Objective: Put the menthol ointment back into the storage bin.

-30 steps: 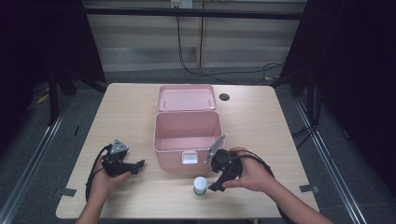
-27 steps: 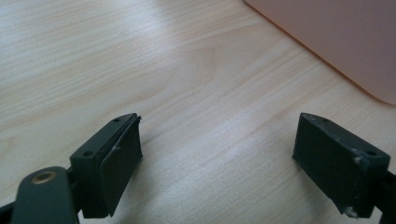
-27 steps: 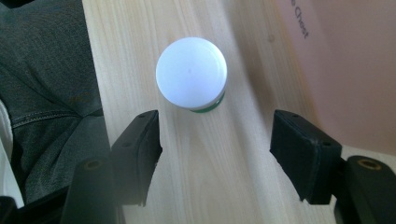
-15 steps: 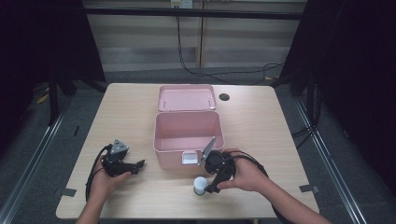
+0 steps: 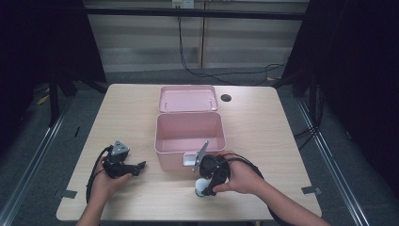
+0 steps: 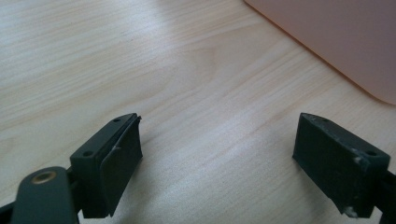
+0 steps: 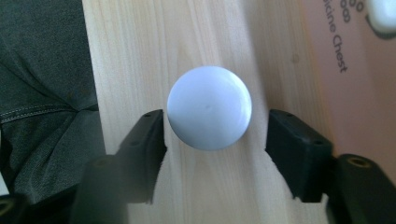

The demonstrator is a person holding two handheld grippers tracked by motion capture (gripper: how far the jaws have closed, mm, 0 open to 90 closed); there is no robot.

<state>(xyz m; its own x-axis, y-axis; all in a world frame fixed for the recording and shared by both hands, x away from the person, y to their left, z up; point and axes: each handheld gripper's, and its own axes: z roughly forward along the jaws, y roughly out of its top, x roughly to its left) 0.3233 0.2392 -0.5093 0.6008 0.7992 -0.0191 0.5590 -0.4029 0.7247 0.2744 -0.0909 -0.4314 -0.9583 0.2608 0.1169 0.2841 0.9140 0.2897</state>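
Right gripper (image 7: 212, 140) closing around white bottle (image 7: 209, 107) just before pink box (image 5: 190, 132) — jaws not yet touching; next clamp, lift. Left gripper (image 6: 219, 154) gapes, empty.

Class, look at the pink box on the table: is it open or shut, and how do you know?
Open. The pink box shows its bare inside from above, and its lid lies flat on the table behind it.

A light wooden table (image 5: 117, 117) carries a pink box (image 5: 189, 135) and a white bottle (image 5: 202, 189).
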